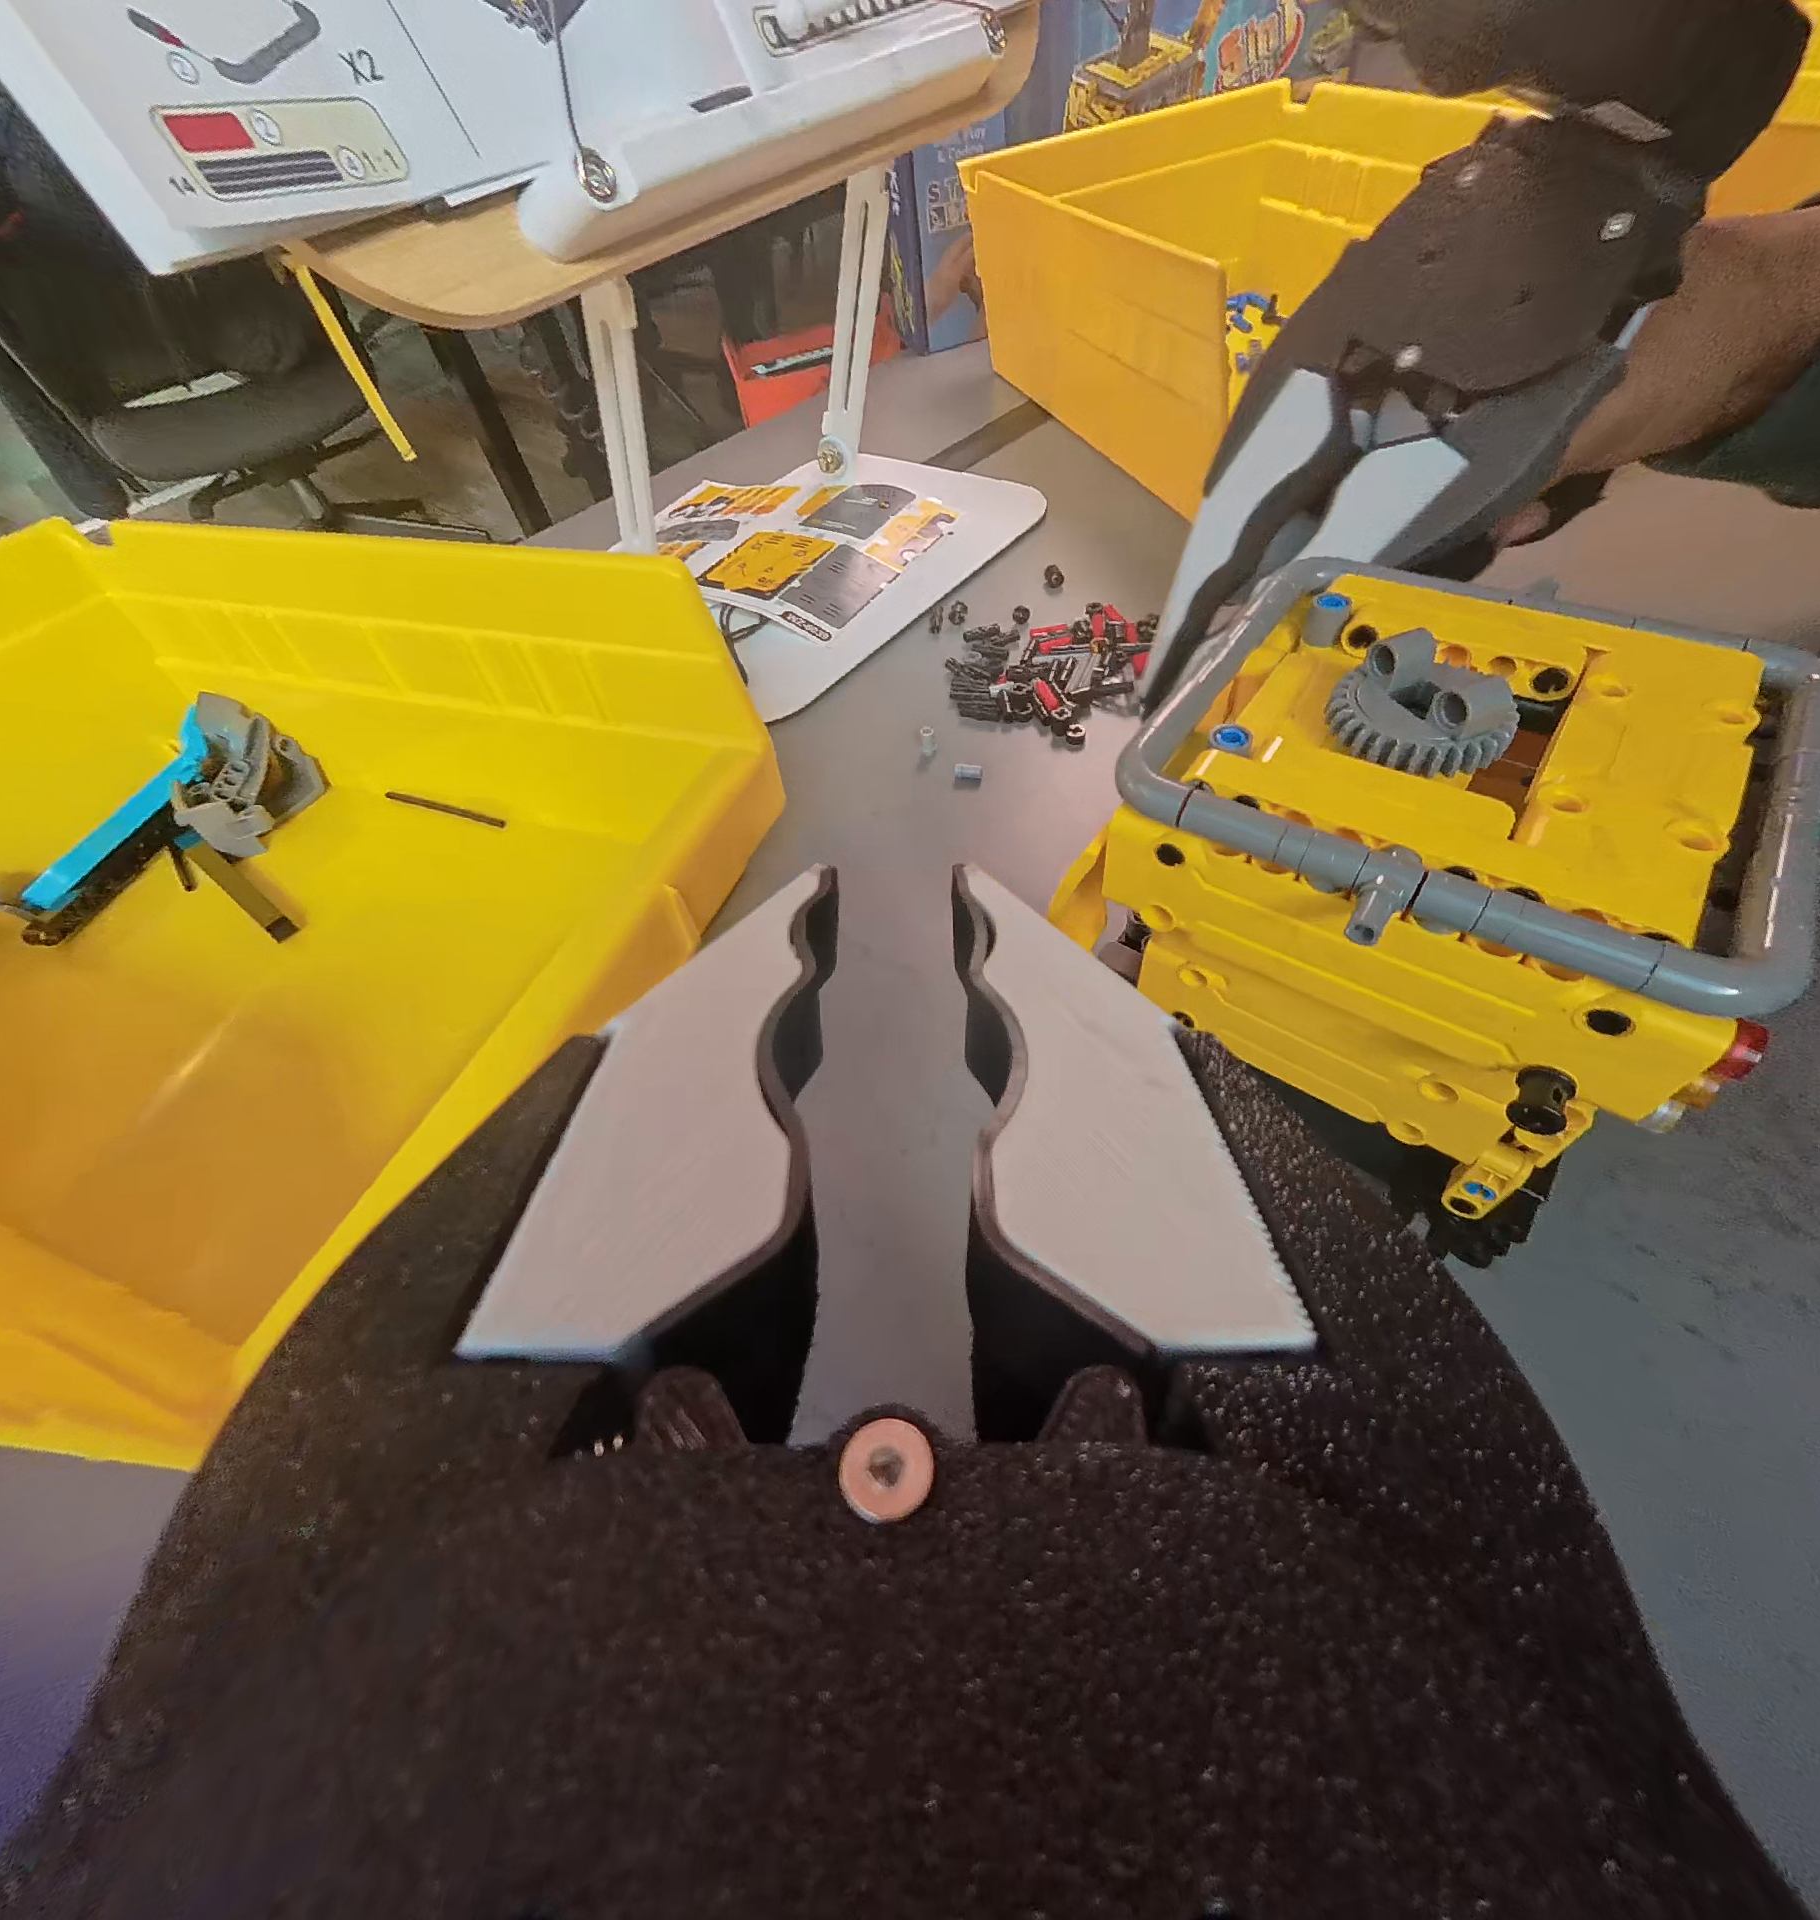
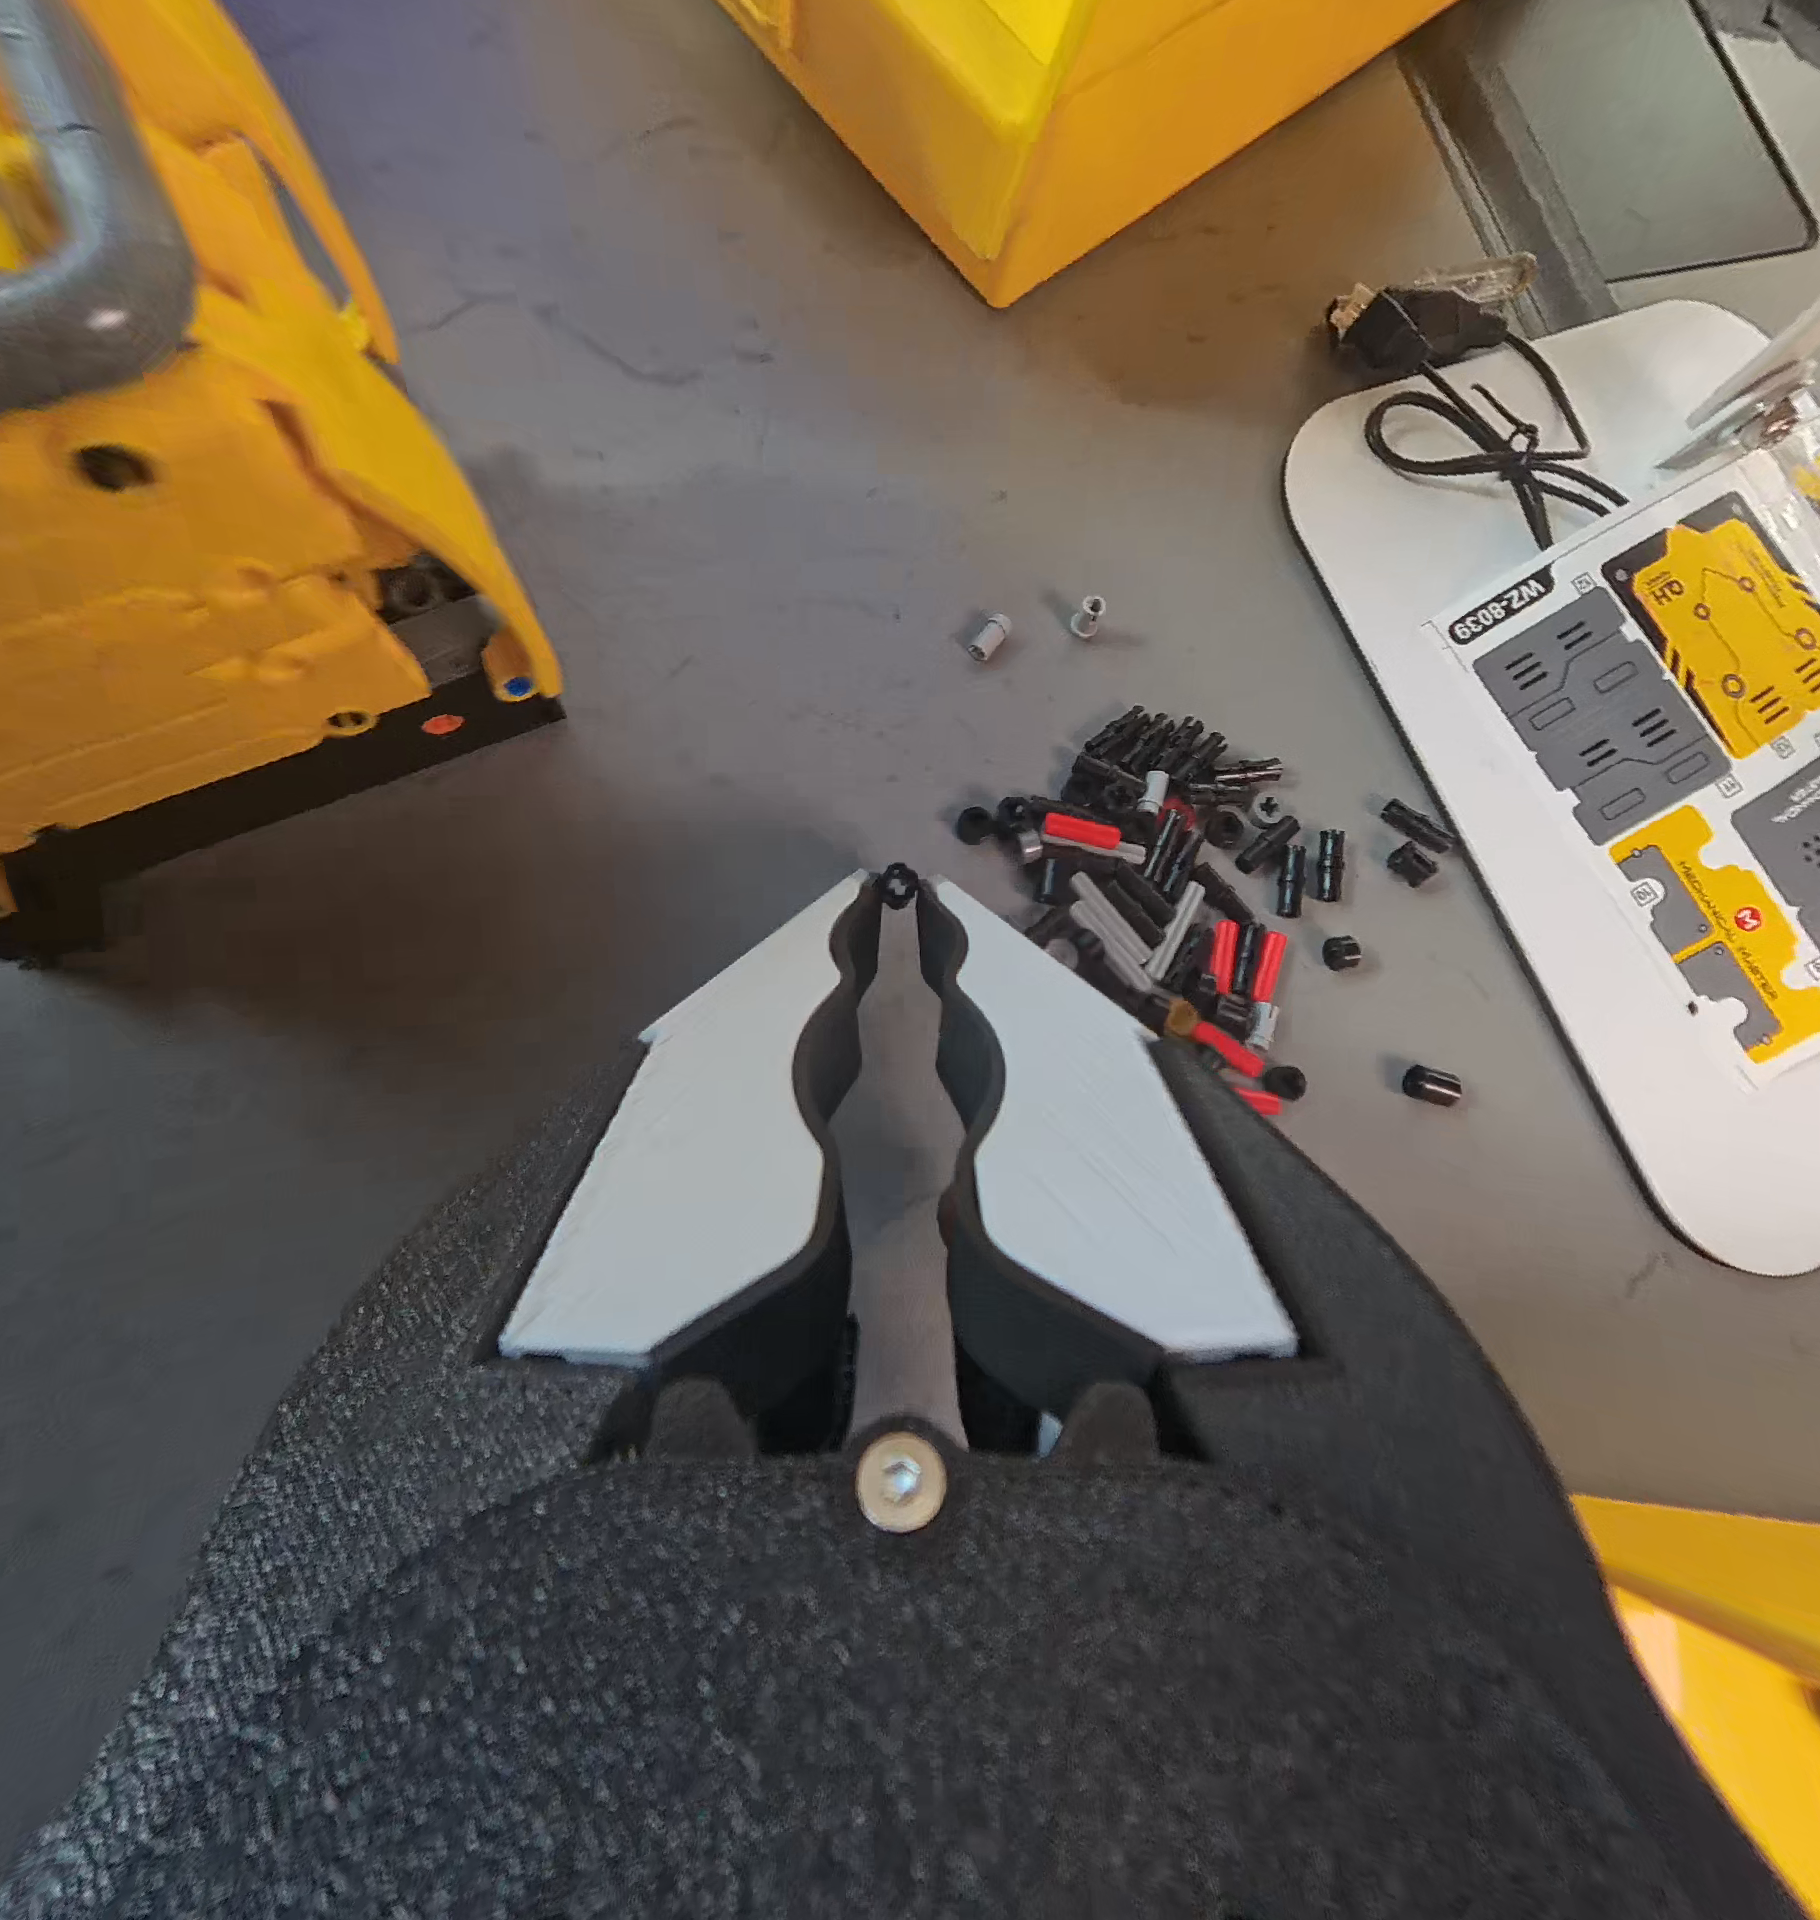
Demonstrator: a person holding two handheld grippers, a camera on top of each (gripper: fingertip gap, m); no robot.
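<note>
My left gripper [image 1: 893, 883] is open and empty above the grey table, between a yellow bin [image 1: 386, 935] and a yellow brick-built model [image 1: 1457, 883] with a grey rail and a grey gear [image 1: 1420, 717] on top. My right gripper [image 2: 898, 885] is shut on a small black pin [image 2: 898, 885] at its fingertips, just left of a pile of black, red and grey pins [image 2: 1166, 894]. In the left wrist view the right gripper [image 1: 1160, 665] reaches down beside the model at the pile [image 1: 1041, 675]. The model [image 2: 189, 520] is at the left of the right wrist view.
The left bin holds a blue and grey sub-assembly [image 1: 168, 810]. A white stand base [image 2: 1612, 831] with a sticker sheet [image 2: 1695, 779] and a black cable [image 2: 1488, 436] lies right of the pile. Another yellow bin [image 1: 1124, 301] stands behind. Two loose grey pins [image 2: 1031, 623] lie apart.
</note>
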